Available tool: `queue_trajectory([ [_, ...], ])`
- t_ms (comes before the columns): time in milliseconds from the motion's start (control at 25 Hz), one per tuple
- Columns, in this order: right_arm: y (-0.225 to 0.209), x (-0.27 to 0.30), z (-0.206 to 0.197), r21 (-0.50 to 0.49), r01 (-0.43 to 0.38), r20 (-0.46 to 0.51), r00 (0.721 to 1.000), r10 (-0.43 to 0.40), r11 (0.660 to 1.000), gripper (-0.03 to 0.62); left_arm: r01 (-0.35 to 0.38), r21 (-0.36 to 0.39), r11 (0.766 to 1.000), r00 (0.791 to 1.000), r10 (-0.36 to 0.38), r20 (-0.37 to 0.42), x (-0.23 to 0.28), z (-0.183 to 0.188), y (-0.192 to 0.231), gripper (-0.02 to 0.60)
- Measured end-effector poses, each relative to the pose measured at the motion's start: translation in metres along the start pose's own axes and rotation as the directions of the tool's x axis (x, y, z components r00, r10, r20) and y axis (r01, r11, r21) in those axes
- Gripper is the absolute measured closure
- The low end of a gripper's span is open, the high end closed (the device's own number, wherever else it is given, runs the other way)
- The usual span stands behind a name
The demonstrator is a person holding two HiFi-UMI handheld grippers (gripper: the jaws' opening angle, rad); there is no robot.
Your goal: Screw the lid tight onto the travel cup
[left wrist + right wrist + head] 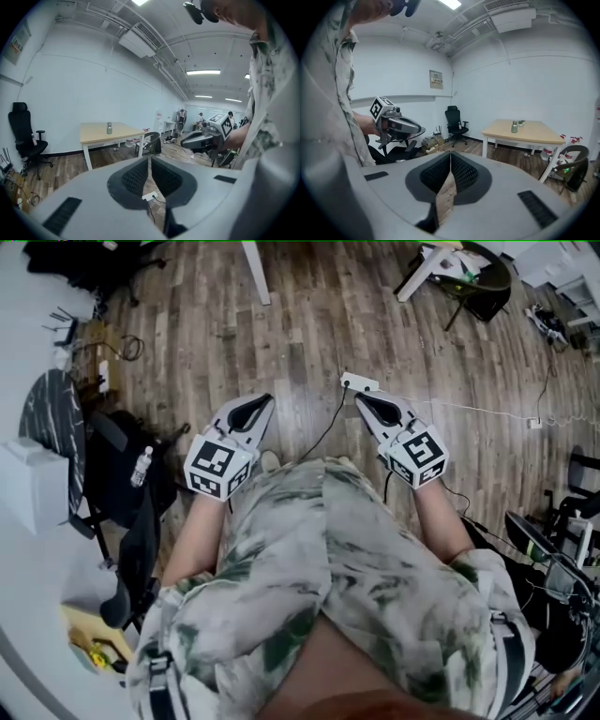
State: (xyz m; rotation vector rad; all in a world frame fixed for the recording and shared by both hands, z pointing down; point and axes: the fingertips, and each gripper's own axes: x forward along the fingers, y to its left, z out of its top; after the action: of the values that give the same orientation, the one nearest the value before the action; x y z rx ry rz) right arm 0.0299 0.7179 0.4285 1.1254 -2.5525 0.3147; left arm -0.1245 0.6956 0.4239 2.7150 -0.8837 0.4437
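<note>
Meanwhile, the left gripper (263, 403) is hanging clenched and empty, and the right gripper (365, 401) is doing likewise. The travel cup (109, 128) is standing on a table (96, 137) well beyond both pairs of jaws, its lid too small to make out. By all appearances, all the tightening is still waiting.

Two grippers show, the left gripper (263, 403) and the right gripper (365, 401). There is one table (534, 133), one cup (514, 126) and one office chair (453, 121).
</note>
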Motion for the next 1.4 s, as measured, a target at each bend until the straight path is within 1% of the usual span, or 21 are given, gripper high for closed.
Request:
queue_trajectory([
  [40, 0.004, 0.007, 0.004, 0.000, 0.009, 0.006, 1.000, -0.009, 1.000, 0.569, -0.001, 0.004, 1.000, 1.000, 0.001, 0.002, -0.006, -0.001, 0.009, 0.554],
  [80, 0.008, 0.013, 0.007, 0.002, 0.020, 0.013, 1.000, -0.020, 1.000, 0.549, -0.002, 0.009, 1.000, 1.000, 0.002, 0.004, -0.013, -0.002, 0.017, 0.554],
  [120, 0.012, 0.020, 0.011, 0.006, 0.034, 0.021, 0.999, -0.034, 0.999, 0.503, -0.005, 0.013, 1.000, 1.000, 0.005, 0.006, -0.020, -0.004, 0.026, 0.544],
  [160, 0.016, 0.026, 0.015, 0.010, 0.051, 0.030, 0.998, -0.051, 0.999, 0.444, -0.006, 0.016, 1.000, 1.000, 0.006, 0.007, -0.027, -0.005, 0.035, 0.504],
  [200, 0.020, 0.031, 0.019, 0.014, 0.073, 0.042, 0.996, -0.073, 0.997, 0.366, -0.006, 0.018, 1.000, 1.000, 0.006, 0.007, -0.034, -0.008, 0.044, 0.421],
  [240, 0.023, 0.036, 0.023, 0.017, 0.099, 0.056, 0.993, -0.100, 0.995, 0.285, -0.006, 0.019, 1.000, 1.000, 0.006, 0.009, -0.042, -0.009, 0.052, 0.367],
  [280, 0.026, 0.040, 0.028, 0.020, 0.127, 0.072, 0.989, -0.128, 0.992, 0.261, -0.005, 0.021, 1.000, 1.000, 0.005, 0.015, -0.049, -0.011, 0.061, 0.356],
  [360, 0.030, 0.048, 0.036, 0.022, 0.181, 0.089, 0.979, -0.182, 0.983, 0.243, 0.002, 0.025, 1.000, 1.000, -0.003, 0.029, -0.064, -0.013, 0.076, 0.337],
  [440, 0.035, 0.058, 0.039, 0.016, 0.215, 0.081, 0.973, -0.215, 0.977, 0.241, 0.014, 0.029, 0.999, 0.999, -0.016, 0.039, -0.076, -0.016, 0.090, 0.330],
  [600, 0.048, 0.083, 0.041, 0.006, 0.238, 0.046, 0.970, -0.238, 0.971, 0.243, 0.027, 0.030, 0.999, 0.998, -0.029, 0.048, -0.090, -0.023, 0.120, 0.330],
  [760, 0.059, 0.102, 0.041, 0.004, 0.237, -0.001, 0.971, -0.237, 0.971, 0.249, 0.013, -0.003, 1.000, 0.999, -0.013, 0.047, -0.095, -0.028, 0.147, 0.330],
  [840, 0.057, 0.111, 0.041, 0.005, 0.228, -0.014, 0.974, -0.228, 0.974, 0.255, 0.009, -0.017, 1.000, 0.999, -0.008, 0.045, -0.092, -0.029, 0.156, 0.330],
  [1200, 0.009, 0.168, 0.055, 0.003, 0.172, -0.011, 0.985, -0.172, 0.985, 0.267, -0.028, -0.027, 0.999, 0.999, 0.029, 0.026, -0.055, -0.014, 0.202, 0.330],
  [1280, -0.007, 0.181, 0.061, 0.003, 0.162, -0.002, 0.987, -0.162, 0.987, 0.270, -0.036, -0.033, 0.999, 0.999, 0.037, 0.026, -0.044, -0.007, 0.211, 0.330],
  [1400, -0.039, 0.201, 0.071, 0.010, 0.145, 0.016, 0.989, -0.145, 0.989, 0.275, -0.047, -0.021, 0.999, 0.999, 0.048, 0.015, -0.019, 0.009, 0.229, 0.331],
])
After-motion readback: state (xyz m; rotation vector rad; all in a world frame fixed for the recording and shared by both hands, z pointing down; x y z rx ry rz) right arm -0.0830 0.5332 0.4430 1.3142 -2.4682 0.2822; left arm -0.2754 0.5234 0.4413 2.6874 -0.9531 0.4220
